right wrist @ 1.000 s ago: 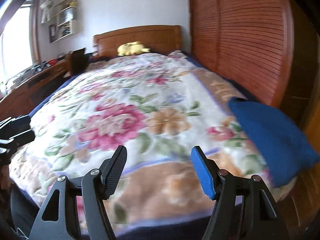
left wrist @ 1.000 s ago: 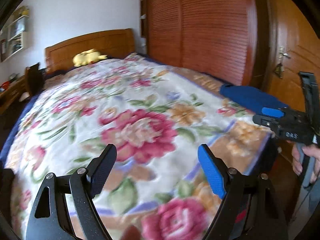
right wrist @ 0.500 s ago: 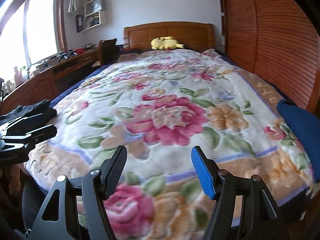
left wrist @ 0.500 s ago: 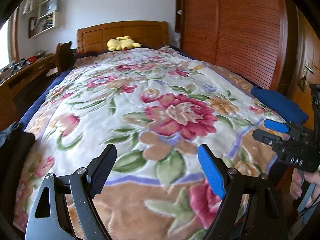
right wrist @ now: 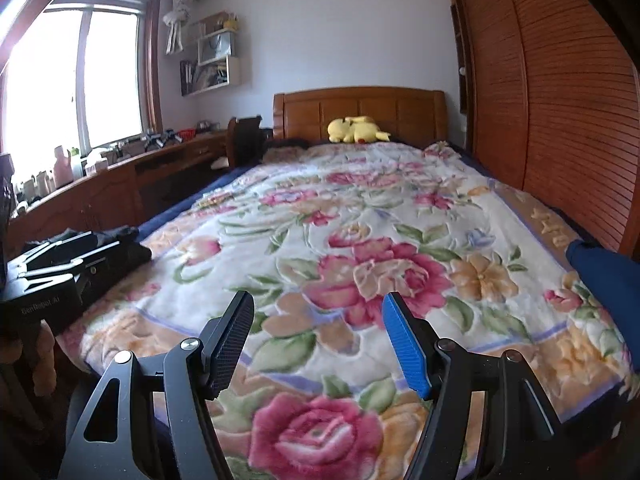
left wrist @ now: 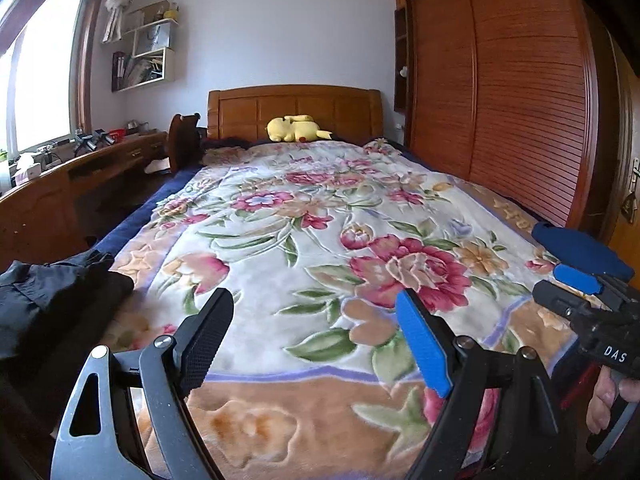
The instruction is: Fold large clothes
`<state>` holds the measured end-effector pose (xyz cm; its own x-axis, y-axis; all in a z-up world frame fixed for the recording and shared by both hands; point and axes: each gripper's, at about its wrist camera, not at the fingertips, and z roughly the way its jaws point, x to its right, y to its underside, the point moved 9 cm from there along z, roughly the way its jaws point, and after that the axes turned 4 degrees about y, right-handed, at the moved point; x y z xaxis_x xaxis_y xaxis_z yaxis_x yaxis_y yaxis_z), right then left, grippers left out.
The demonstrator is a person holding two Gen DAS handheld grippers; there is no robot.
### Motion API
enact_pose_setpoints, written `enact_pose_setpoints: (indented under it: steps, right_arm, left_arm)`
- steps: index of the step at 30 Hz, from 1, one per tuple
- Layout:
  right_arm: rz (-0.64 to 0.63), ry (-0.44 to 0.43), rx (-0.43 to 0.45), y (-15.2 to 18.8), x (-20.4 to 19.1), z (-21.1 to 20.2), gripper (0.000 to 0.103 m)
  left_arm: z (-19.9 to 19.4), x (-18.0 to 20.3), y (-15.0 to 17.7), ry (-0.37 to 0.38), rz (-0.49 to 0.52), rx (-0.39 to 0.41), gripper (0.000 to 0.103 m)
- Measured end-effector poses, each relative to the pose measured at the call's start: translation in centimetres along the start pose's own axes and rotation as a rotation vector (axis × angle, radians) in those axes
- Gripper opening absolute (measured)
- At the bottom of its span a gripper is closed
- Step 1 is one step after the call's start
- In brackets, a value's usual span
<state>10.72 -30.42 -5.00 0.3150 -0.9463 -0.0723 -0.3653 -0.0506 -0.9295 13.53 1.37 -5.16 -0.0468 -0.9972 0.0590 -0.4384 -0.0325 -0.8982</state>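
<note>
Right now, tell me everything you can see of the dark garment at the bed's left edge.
The crumpled black fabric garment lies in a loose, unfolded heap at the near left corner of the floral plush blanket, partly hanging off the bed's side. It looks thin and matte, with creases and a seam or collar-like edge showing. Neither gripper touches it. In the right wrist view the left gripper's body hides most of it, leaving only a dark edge.

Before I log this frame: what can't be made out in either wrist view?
- Dark clothes: left wrist view, cut off by the left edge; garment type unclear.
- Blue cloth: right wrist view, cut off by the right edge; shape unclear.
- Shelf items: too small to identify.
- Bed's near edge: hidden behind both open grippers.
</note>
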Motion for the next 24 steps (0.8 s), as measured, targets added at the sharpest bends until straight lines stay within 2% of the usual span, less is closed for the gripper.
enact_pose_setpoints:
  steps: [7,24]
  right_arm:
    - [-0.001,-0.001,0.007,0.9,0.6,1.4,0.069]
    - [0.011,0.002,0.015,0.4,-0.2,1.2,0.069]
  left_arm:
    - [-1.0,-0.4,0.2,-0.014,-0.016,0.015,0.084]
    - [-1.6,-0.5,0.3,-0.017,-0.018,0.028,0.084]
